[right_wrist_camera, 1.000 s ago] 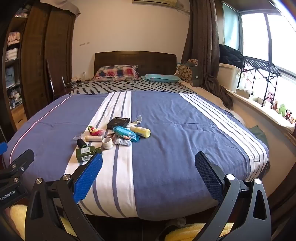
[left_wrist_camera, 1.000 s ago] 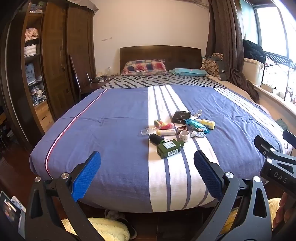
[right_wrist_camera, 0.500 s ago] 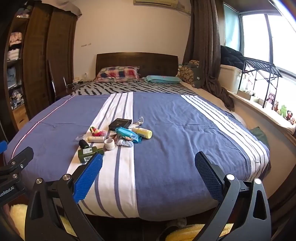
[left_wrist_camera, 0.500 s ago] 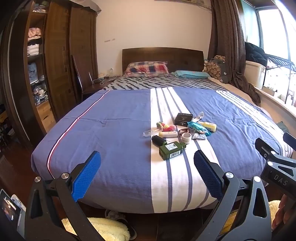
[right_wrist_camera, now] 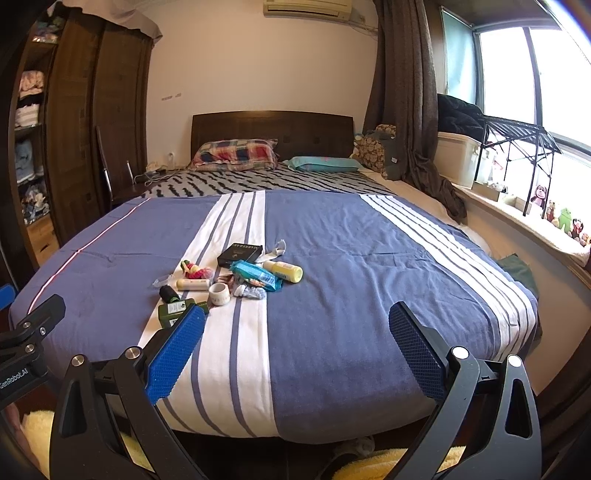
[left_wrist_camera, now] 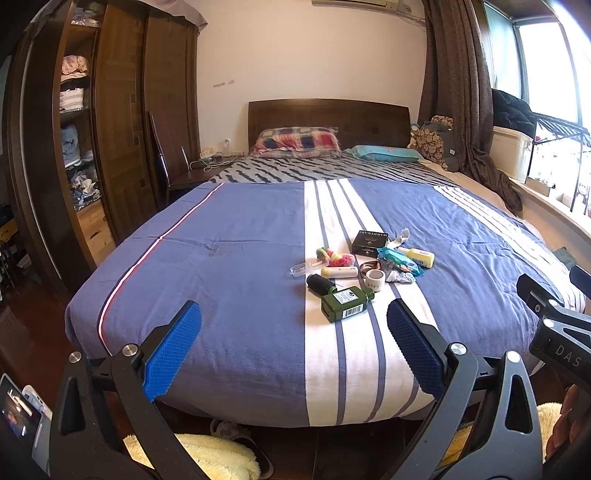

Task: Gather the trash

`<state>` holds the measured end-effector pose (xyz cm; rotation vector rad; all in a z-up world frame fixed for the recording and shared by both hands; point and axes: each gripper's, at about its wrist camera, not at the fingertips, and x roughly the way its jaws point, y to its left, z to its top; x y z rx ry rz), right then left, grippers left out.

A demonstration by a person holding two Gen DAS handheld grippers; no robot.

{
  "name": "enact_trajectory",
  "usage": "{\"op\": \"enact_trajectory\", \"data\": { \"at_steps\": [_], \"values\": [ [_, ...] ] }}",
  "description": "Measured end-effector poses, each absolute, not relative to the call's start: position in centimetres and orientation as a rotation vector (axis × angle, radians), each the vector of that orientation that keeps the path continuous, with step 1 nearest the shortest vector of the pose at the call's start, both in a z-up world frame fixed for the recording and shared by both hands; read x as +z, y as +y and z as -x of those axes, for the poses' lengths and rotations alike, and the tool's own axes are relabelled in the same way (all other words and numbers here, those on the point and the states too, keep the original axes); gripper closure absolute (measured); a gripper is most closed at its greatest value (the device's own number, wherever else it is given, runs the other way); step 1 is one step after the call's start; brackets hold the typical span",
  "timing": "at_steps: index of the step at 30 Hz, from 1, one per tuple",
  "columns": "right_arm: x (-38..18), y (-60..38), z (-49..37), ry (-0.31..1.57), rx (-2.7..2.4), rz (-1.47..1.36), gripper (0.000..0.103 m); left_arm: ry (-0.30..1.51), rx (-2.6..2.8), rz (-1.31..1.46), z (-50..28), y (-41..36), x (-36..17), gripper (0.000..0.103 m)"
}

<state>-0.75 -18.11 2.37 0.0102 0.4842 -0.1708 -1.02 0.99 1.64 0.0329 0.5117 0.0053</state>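
Well, the trash (left_wrist_camera: 364, 267) lies heaped on the bed (left_wrist_camera: 236, 258), well ahead of both grippers; left gripper (left_wrist_camera: 291, 354) and right gripper (right_wrist_camera: 295, 350) hover with jaws wide apart, holding nothing.

A lived-in home bedroom. Wide bed (left_wrist_camera: 236, 258) under a blue quilt with white stripes, dark wooden headboard (left_wrist_camera: 328, 118), plaid pillow (left_wrist_camera: 297, 142) and teal pillow (left_wrist_camera: 384, 153) up against it. Tall dark wardrobe (left_wrist_camera: 122, 147) at the left, open shelves stuffed with folded clothes (left_wrist_camera: 74, 85). Heavy brown curtain (right_wrist_camera: 406, 92) beside a bright window (right_wrist_camera: 532, 74), small plush toys (right_wrist_camera: 561, 218) lined along the sill. Air conditioner (right_wrist_camera: 308, 7) high on the pale wall. Yellow fluffy slippers (left_wrist_camera: 207, 456) on the floor at the bed's foot.
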Motion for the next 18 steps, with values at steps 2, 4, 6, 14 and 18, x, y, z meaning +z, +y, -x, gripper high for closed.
{"op": "enact_trajectory", "data": {
  "at_steps": [2,4,6,14,18],
  "values": [
    [2.36,-18.06,0.8,0.483,-0.168,-0.009,0.003,0.511,0.005,-0.035,1.02,0.97,1.68,0.008],
    [2.35,-18.06,0.79,0.484,-0.168,-0.009,0.003,0.508,0.004,-0.037,1.12,0.96,1.71,0.008],
    [2.35,-18.02,0.79,0.483,-0.168,-0.009,0.003,0.507,0.006,-0.038,1.07,0.98,1.72,0.008],
    [2.2,-17.89,0.69,0.482,-0.162,-0.006,0.003,0.505,0.007,-0.038,1.15,0.88,1.8,0.008],
    [2.21,-17.87,0.65,0.482,-0.162,-0.007,0.003,0.502,0.01,-0.038,1.16,0.85,1.91,0.008]
  ]
}}
